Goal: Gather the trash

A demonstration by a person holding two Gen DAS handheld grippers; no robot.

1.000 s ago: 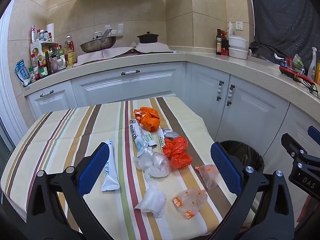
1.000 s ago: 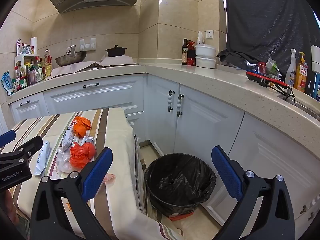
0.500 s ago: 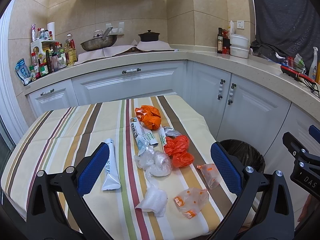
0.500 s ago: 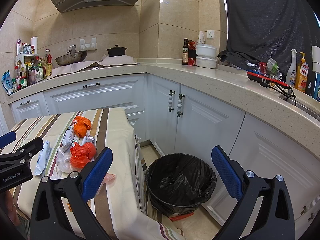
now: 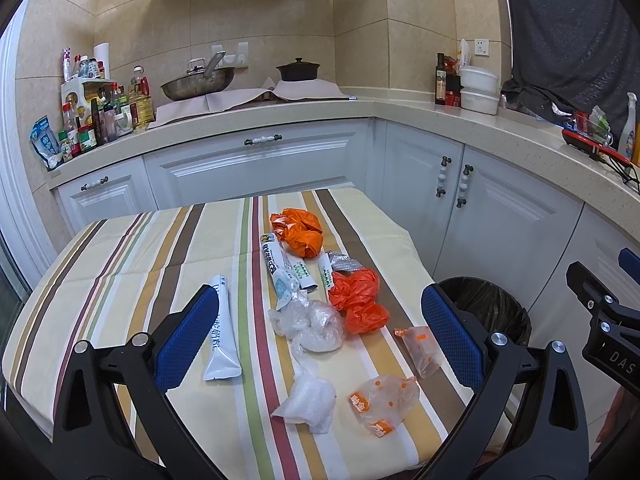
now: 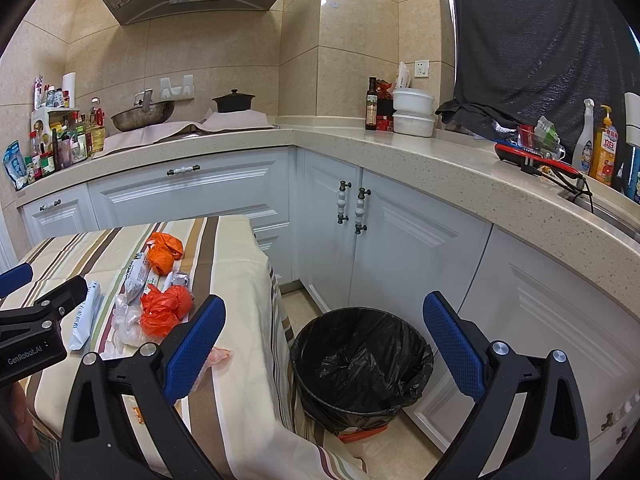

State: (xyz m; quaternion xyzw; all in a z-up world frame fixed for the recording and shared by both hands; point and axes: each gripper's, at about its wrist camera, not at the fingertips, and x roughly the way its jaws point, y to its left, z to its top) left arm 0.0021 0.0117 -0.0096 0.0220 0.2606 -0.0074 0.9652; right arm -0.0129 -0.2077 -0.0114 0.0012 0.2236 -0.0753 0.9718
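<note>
Trash lies on the striped table (image 5: 120,264): two crumpled orange bags (image 5: 298,232) (image 5: 358,296), clear plastic bags (image 5: 316,326) (image 5: 308,398), orange-printed wrappers (image 5: 380,400) (image 5: 420,346), a white tube (image 5: 220,328) and green-white packets (image 5: 276,268). My left gripper (image 5: 320,336) hangs open above the table's near half, holding nothing. Beside the table, my right gripper (image 6: 324,340) is open and empty above the black-lined bin (image 6: 362,364). The bin (image 5: 486,312) also shows at the table's right edge in the left wrist view.
White cabinets (image 6: 400,248) and a beige L-shaped counter (image 6: 440,160) wrap around the table and bin. Bottles and jars (image 5: 92,116) crowd the counter's left end, with a wok (image 5: 198,86) and black pot (image 5: 298,72) behind. A tiled floor strip (image 6: 304,300) lies between table and cabinets.
The left wrist view has tilted slightly, so the table and trash sit a little lower and farther. The right gripper has hardly moved. Both stay open.
</note>
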